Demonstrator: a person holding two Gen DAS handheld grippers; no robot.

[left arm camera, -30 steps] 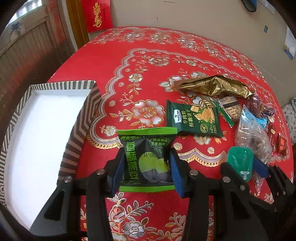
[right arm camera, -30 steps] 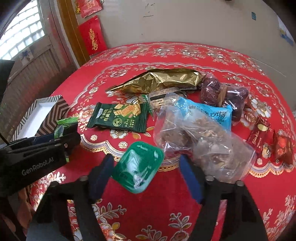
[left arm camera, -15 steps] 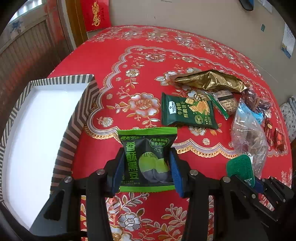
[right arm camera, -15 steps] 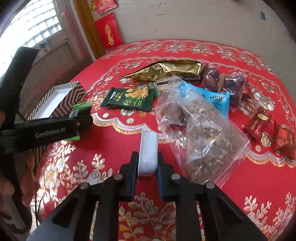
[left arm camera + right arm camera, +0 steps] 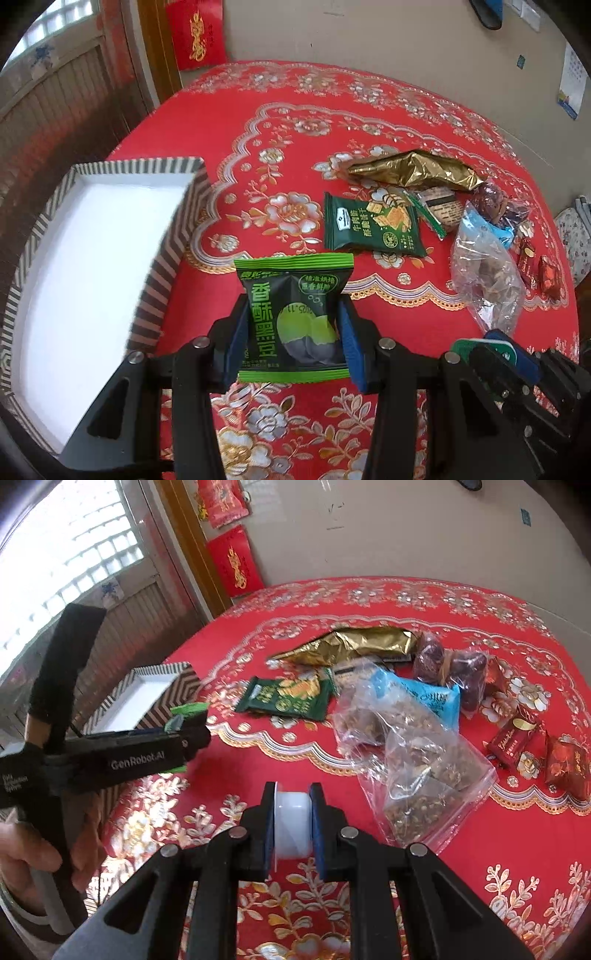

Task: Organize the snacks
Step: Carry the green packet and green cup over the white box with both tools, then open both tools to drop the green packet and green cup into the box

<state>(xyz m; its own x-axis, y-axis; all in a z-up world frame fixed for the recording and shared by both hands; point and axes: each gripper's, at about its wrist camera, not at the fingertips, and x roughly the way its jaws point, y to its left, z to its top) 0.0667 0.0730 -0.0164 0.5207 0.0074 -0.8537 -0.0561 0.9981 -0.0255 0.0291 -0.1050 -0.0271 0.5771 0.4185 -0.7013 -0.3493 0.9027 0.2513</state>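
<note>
**Two snacks held above the counter, box not yet filled**

The step in hand is judged to be the carrying of picked snacks toward the striped box (image 5: 168,258), which stands at the left edge of the counter (image 5: 295,122) and whose white inside is seen without any snack in it. The left gripper (image 5: 291,332) is clenched on the green bean packet (image 5: 293,317); the packet is held upright between the jaws, above the red cloth, just beside the right wall of the box. The right gripper (image 5: 293,823) is clenched on a small white container (image 5: 293,825), which is held edge-on between the jaws over the near part of the counter; its green lid (image 5: 463,347) is partly seen in the left view.

For the next move, it is judged that the left gripper must be brought over the box wall and lowered before the jaws are released, so that the packet falls flat inside.

The packet is black and bright green, puffed, with crimped ends and a printed picture of beans. The other snacks are left in a group toward the right edge: a dark green biscuit packet (image 5: 371,227), a gold foil bag (image 5: 413,173), a clear zip bag (image 5: 417,760) and red wrapped candies (image 5: 517,738).
</note>
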